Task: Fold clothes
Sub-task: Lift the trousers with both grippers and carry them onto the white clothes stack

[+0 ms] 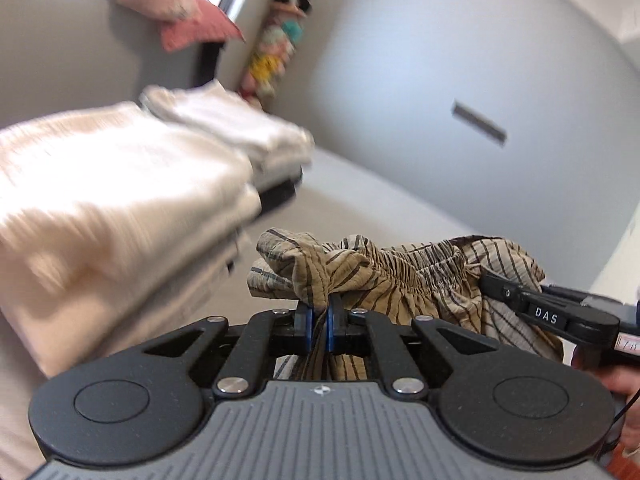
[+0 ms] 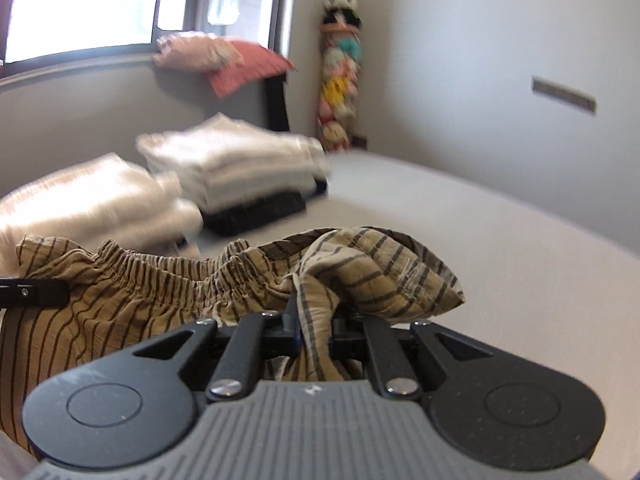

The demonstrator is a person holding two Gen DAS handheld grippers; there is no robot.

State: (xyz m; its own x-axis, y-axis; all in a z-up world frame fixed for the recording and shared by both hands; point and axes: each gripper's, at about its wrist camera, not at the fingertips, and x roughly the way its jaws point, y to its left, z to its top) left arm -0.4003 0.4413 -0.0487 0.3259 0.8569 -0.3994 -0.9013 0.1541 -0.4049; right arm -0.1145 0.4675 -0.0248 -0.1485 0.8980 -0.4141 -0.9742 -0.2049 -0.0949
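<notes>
Grey bed surface [image 2: 460, 216] fills the room's lower half, pale wall behind. Two blurred stacks of folded cream clothes [image 2: 224, 160] sit at its left side, a dark item under the far stack. Striped tan garment [image 1: 400, 276] with elastic waistband hangs bunched above the bed, stretched between both tools. Left gripper [image 1: 319, 320] is pinched tight on one waistband corner; right gripper [image 2: 314, 332] is clamped on the other corner. Column of plush toys [image 2: 340, 76] stands in the corner.
</notes>
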